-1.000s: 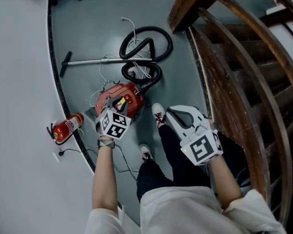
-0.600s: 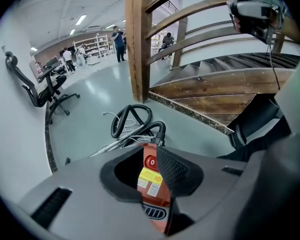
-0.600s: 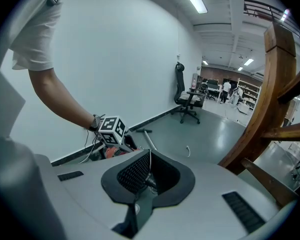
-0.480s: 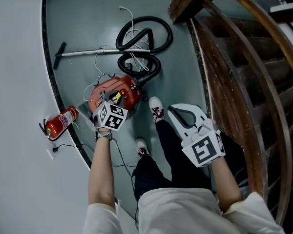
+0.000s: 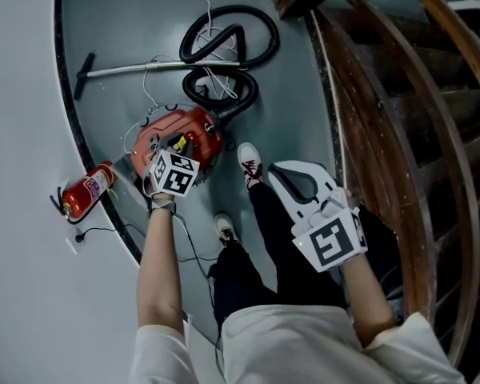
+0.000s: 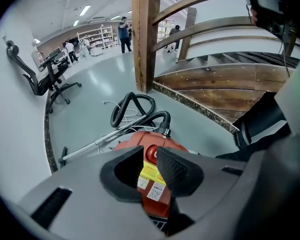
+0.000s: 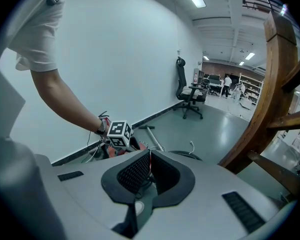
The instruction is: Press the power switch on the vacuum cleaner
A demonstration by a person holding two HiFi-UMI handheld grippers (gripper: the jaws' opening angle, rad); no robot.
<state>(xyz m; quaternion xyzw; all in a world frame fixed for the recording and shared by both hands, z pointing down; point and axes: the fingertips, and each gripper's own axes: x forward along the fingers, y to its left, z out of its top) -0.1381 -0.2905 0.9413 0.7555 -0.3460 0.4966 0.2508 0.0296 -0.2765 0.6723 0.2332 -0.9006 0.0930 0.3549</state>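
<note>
Over vacuum cleaner (image 5: 198,126), left tongs (image 5: 178,146) now lower, nearer.

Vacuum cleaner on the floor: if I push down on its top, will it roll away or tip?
Probably stays: the vacuum cleaner sits low and wide on the floor. Its coiled hose looks floppy and may drag.

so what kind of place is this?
Probably an open-plan office or lab hall, at the foot of a wooden staircase. Signs: a swivel office chair, shelving at the far end, strip ceiling lights over a grey floor.
</note>
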